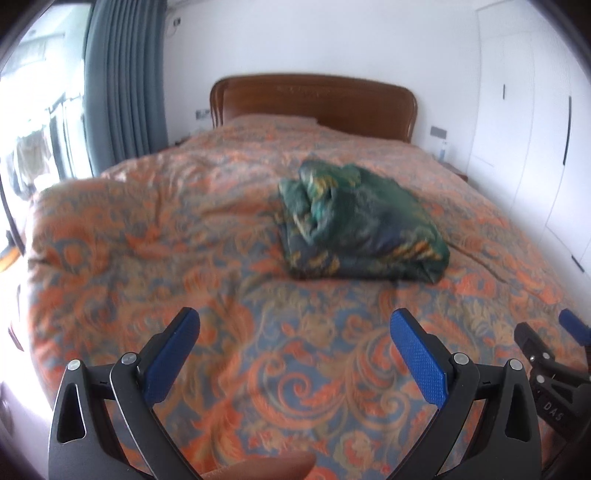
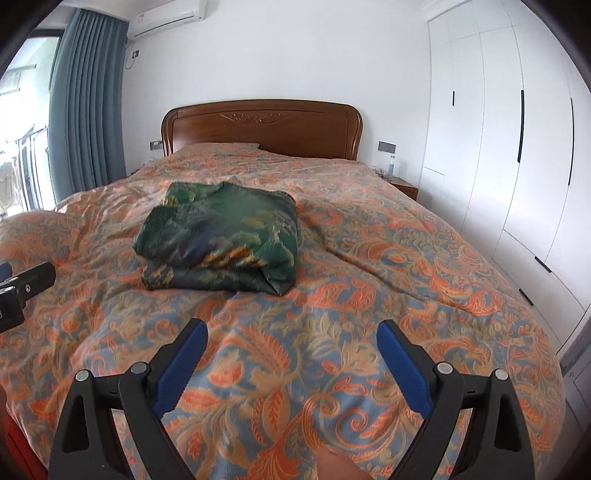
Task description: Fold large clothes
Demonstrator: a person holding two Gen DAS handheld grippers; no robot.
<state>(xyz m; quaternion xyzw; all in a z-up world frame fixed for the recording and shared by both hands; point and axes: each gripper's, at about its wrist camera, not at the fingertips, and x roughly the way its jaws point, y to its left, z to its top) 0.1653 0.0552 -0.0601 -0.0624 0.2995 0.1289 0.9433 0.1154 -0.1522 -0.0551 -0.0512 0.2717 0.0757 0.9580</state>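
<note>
Far left: bright window [image 1: 29, 155], then a grey-blue curtain [image 2: 85, 110] hanging to the floor, with a white air conditioner [image 2: 166, 16] high on the wall beside it.

Low on the left: left gripper [image 1: 295, 328], blue pads spread wide, nothing between them but bedspread; hovering above the foot of the bed, apart from the folded cloth. Edge of its black body also caught at the left border of the right wrist view.

In the middle: wide bed under an orange and blue patterned bedspread [image 2: 369, 295], brown wooden headboard [image 2: 258, 125] against the white wall. On the bedspread, a dark green patterned garment [image 2: 221, 236], folded into a thick, roughly square bundle, lying flat around the middle of the bed, well ahead of both sets of fingers and touched by neither.

Low on the right: right gripper [image 2: 291, 332], jaws likewise wide apart and holding nothing, over the near part of the bedspread.

Further right: small bedside table [image 2: 404, 186] with a bottle on it, then tall white wardrobe doors [image 2: 517, 147] along the wall.
</note>
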